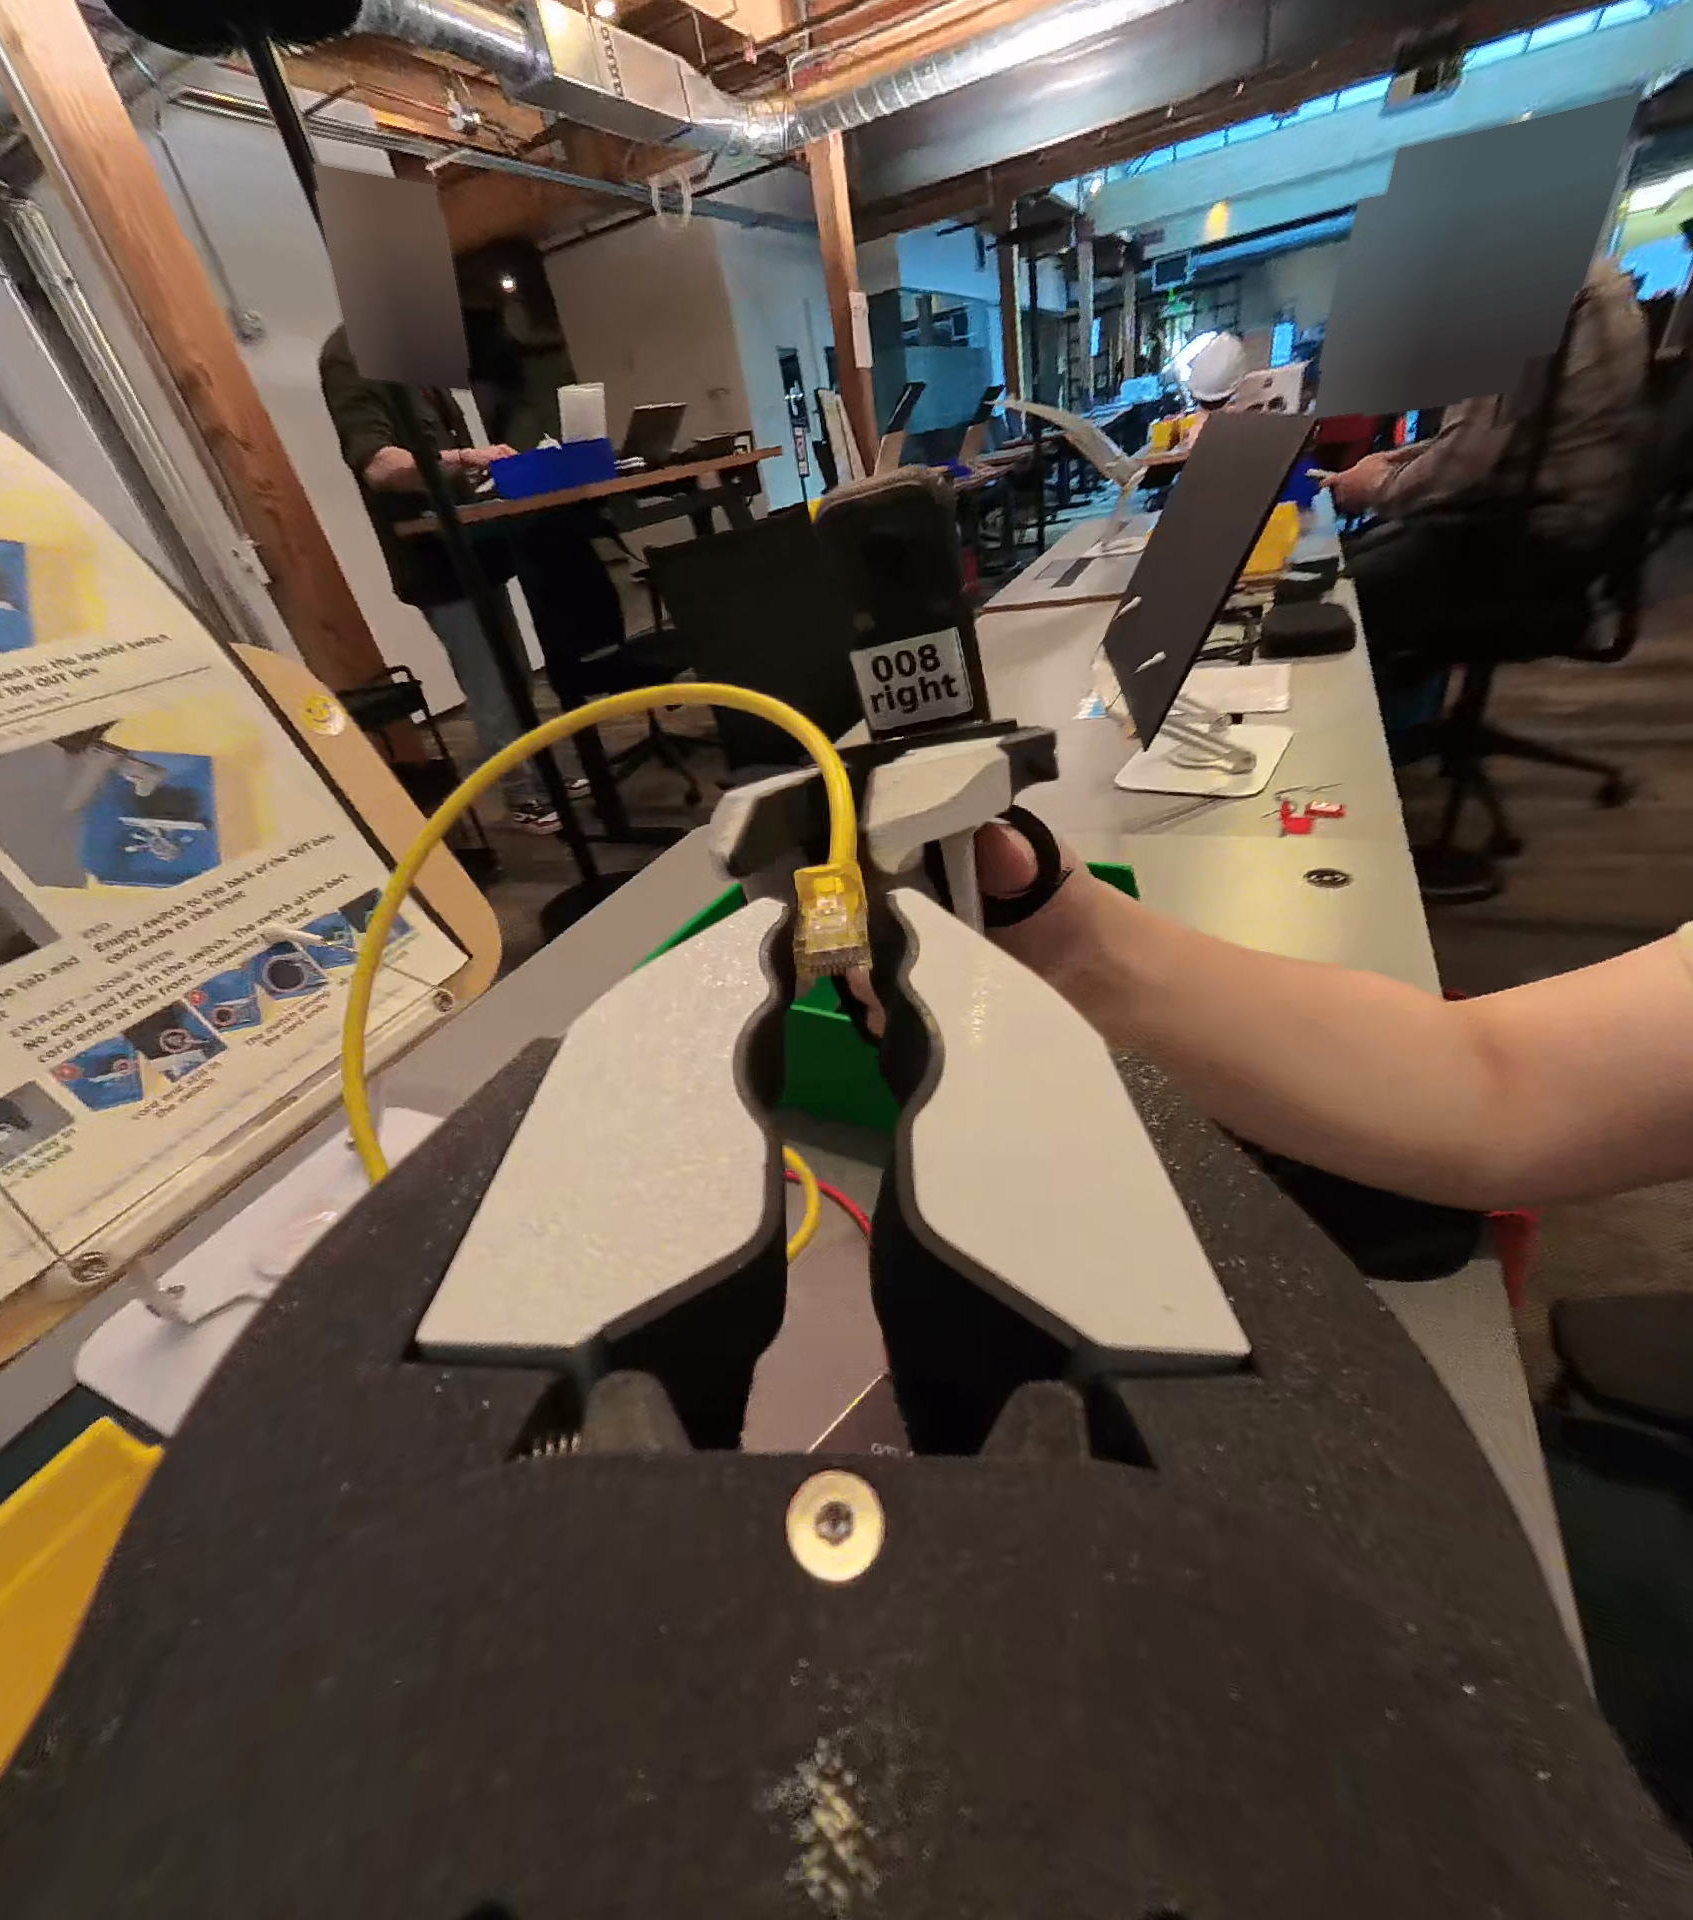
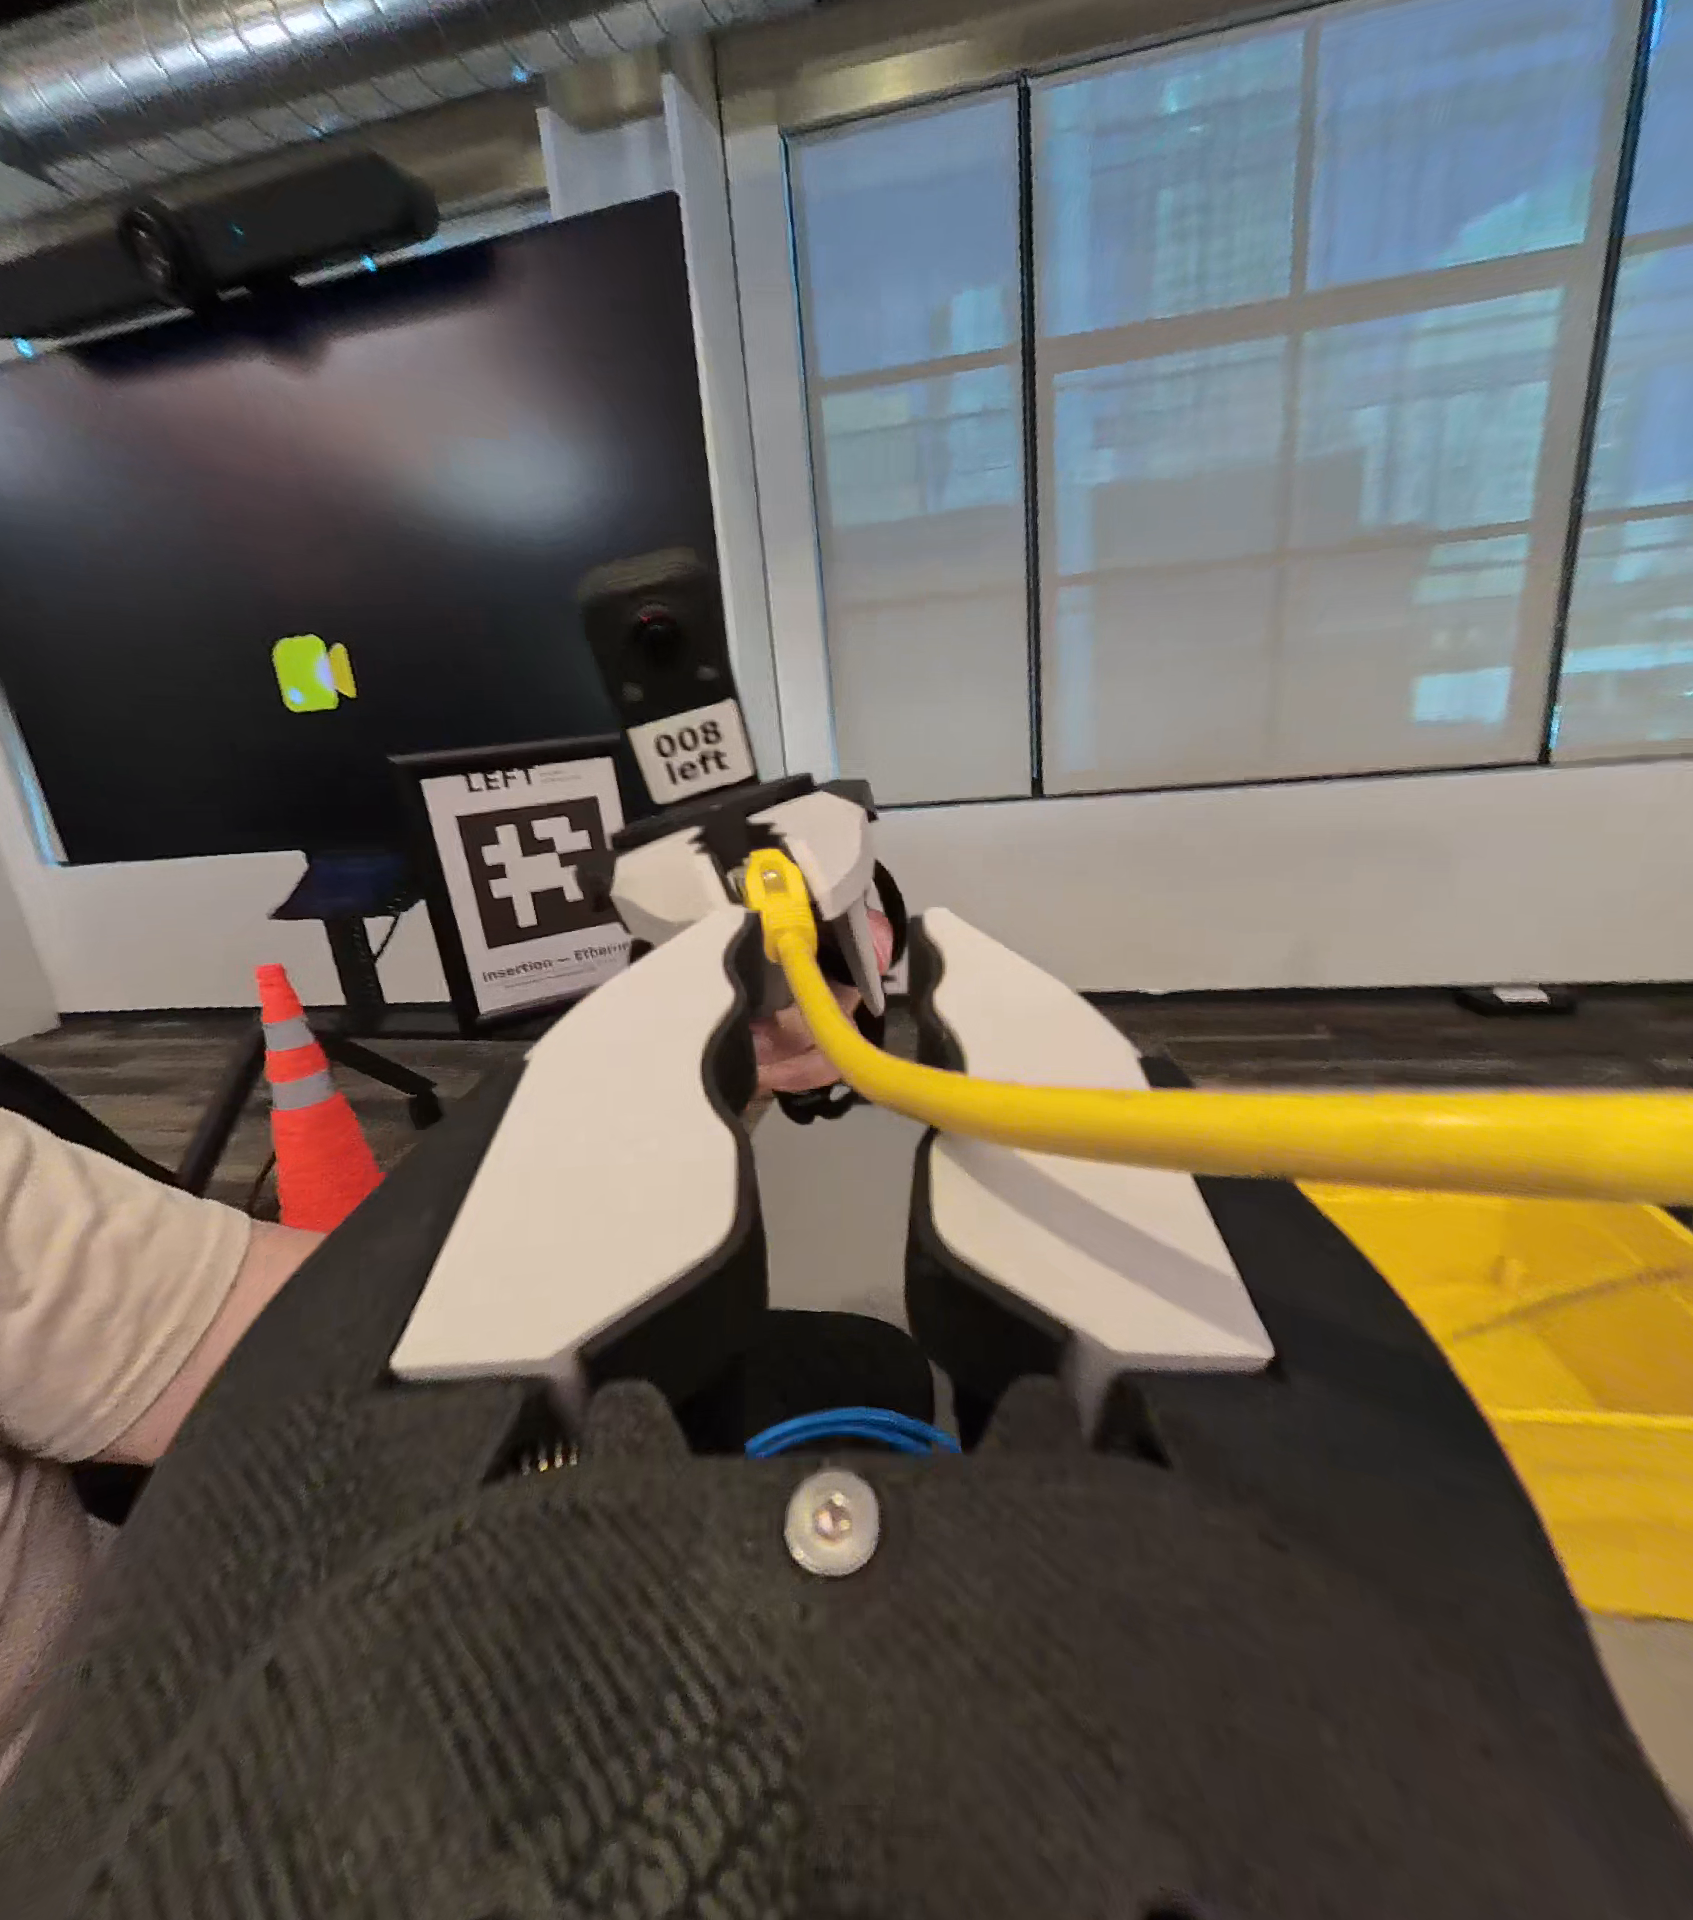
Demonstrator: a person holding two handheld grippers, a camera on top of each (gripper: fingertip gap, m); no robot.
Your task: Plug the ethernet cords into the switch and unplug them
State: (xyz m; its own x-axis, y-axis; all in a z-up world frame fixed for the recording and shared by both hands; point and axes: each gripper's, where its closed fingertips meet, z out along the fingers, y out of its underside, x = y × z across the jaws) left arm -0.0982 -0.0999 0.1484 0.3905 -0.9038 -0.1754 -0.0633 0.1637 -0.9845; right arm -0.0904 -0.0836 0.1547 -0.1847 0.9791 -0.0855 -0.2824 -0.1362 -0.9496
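1. Plainly, the left gripper (image 1: 831, 935) had its jaws drawn in narrow around the plug (image 1: 828, 920) of the yellow cord (image 1: 468, 831), the clear plastic plug pinched between the wavy black inner edges of its fingers (image 1: 655, 1122).
2. Seen from the right wrist view, the same plug sat between the far gripper's white fingertips, with its yellow boot pointing back toward the camera.
3. The right gripper (image 2: 831, 945) had its jaws part open. The gap was clearly wider than the cord, which ran through it and lay across the right-hand finger (image 2: 1081, 1195) without being clamped.
4. Plug and cord were held up in the air between the two facing grippers, above the table (image 1: 1268, 883).
5. From the plug, the cord rose between the right gripper's fingers, arched over in a smooth round loop and dropped to the table at the left.
6. Each gripper had flat, matte white finger plates with dark scalloped edges, set on a rough, grainy black body with a metal screw at its centre.
7. A green bin (image 1: 831, 1049) stood behind the fingers in the left wrist view, and a thin red cord (image 1: 837, 1195) lay beneath them.
8. A glossy yellow bin (image 2: 1600, 1455) sat to the right in the right wrist view, and a blue cord (image 2: 852, 1429) showed low between the fingers.
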